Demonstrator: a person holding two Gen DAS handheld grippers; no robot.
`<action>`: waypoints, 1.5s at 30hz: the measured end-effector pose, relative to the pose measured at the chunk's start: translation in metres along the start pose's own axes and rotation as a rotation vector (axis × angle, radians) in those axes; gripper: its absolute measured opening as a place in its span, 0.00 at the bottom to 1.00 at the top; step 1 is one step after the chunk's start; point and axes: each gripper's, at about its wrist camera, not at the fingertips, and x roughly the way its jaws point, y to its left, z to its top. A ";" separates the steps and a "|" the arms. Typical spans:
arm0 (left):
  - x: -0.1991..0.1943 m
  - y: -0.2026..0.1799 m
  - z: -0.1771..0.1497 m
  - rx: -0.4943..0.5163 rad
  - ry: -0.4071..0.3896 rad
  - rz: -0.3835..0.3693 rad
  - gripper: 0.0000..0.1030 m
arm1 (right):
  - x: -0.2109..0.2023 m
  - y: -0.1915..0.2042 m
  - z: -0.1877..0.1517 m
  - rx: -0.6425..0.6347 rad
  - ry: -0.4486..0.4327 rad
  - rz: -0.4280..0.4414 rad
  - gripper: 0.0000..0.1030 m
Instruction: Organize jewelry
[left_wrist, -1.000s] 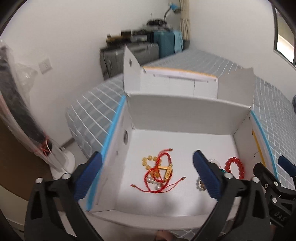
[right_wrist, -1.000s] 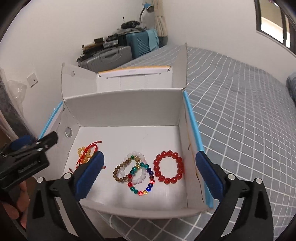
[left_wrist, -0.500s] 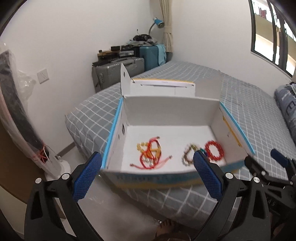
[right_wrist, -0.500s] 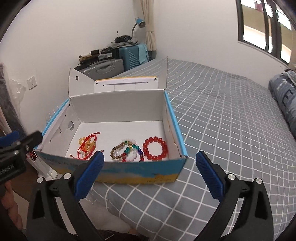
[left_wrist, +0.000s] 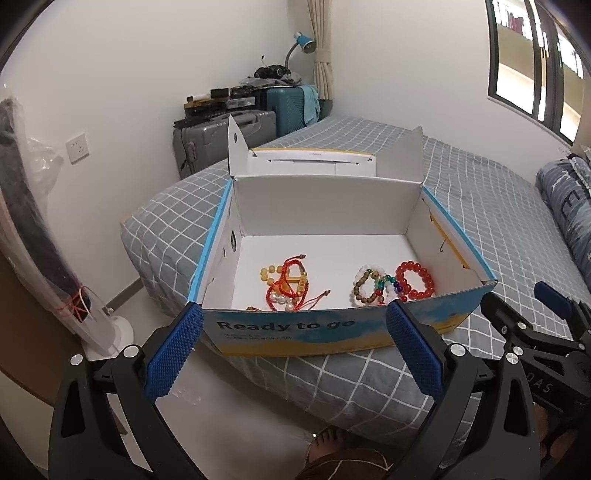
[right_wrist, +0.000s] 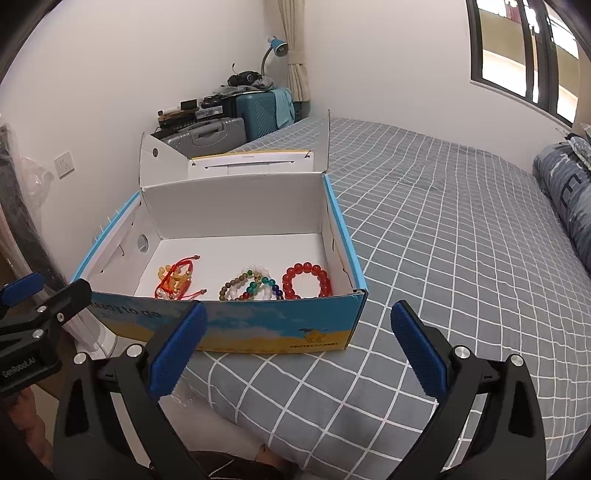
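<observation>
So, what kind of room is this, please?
Most likely a bedroom at home. The shoebox of bracelets sits on a bed with a grey checked cover, suitcases are piled in the corner, and a desk lamp stands beside the curtain.

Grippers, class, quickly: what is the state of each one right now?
Left gripper: open, holding nothing.
Right gripper: open, holding nothing.

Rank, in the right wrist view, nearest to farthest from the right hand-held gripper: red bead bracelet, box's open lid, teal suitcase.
From the right hand-held gripper:
1. Red bead bracelet, inside box, right side.
2. Box's open lid, behind the box.
3. Teal suitcase, against the far wall.
</observation>
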 end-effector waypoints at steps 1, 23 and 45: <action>0.001 -0.001 -0.001 0.001 0.002 -0.001 0.94 | 0.000 0.000 0.000 -0.003 -0.001 0.000 0.93; 0.012 0.001 0.001 0.000 0.013 0.035 0.94 | 0.001 0.006 -0.002 -0.052 0.007 0.053 0.93; 0.015 -0.003 0.004 0.012 0.015 0.045 0.95 | 0.003 0.000 -0.001 -0.040 0.013 0.044 0.93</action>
